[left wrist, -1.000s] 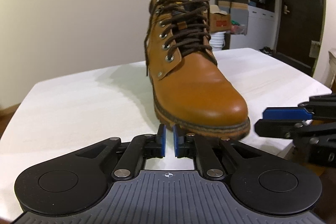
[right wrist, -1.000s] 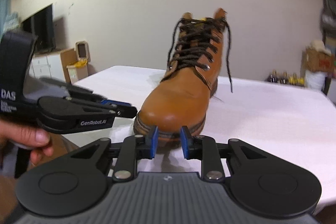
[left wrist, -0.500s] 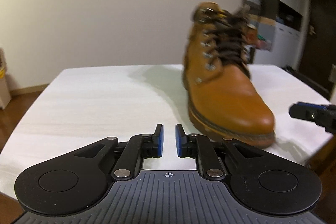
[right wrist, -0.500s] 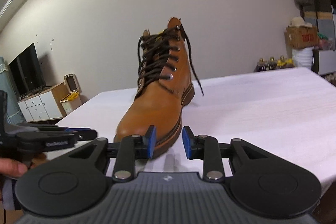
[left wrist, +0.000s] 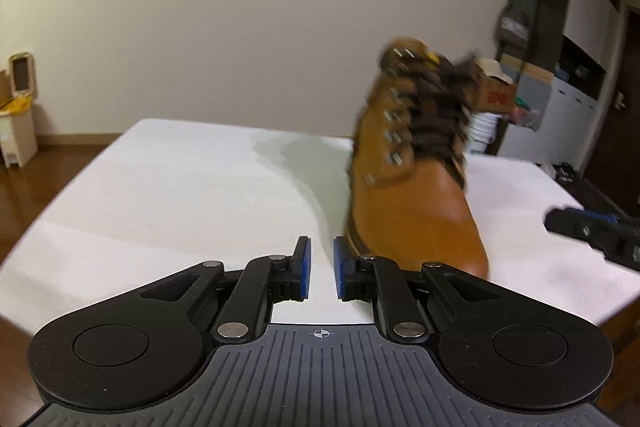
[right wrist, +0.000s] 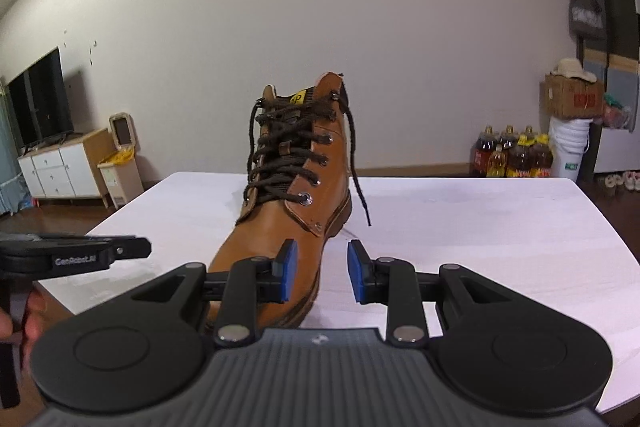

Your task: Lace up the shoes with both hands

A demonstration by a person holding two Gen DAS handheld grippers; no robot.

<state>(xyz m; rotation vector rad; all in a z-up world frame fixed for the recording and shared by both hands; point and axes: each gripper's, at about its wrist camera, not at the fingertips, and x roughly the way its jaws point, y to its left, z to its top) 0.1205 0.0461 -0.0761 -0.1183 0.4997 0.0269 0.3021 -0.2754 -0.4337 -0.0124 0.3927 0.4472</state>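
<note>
A tan leather boot (right wrist: 280, 227) with dark brown laces stands upright on the white table (right wrist: 480, 227), toe toward me. One loose lace end (right wrist: 358, 183) hangs down its right side, and another runs down the left of the eyelets. My right gripper (right wrist: 322, 273) is open just right of the toe, with only table between its blue pads. In the left wrist view the boot (left wrist: 416, 211) is blurred and sits right of my left gripper (left wrist: 320, 269), which is open and empty. Each gripper shows at the edge of the other's view: left (right wrist: 136, 249), right (left wrist: 560, 223).
A hand (right wrist: 24, 311) holds the left gripper at the table's near left corner. Beyond the table stand a small bin (right wrist: 120, 163), a white TV cabinet (right wrist: 52, 171), several bottles (right wrist: 512, 155) and a cardboard box (right wrist: 574, 99).
The left view swung left, so the boot slid from centre to the right. The left jaws opened a little. The right jaws widened and that gripper drew back slightly. The boot stayed put.
</note>
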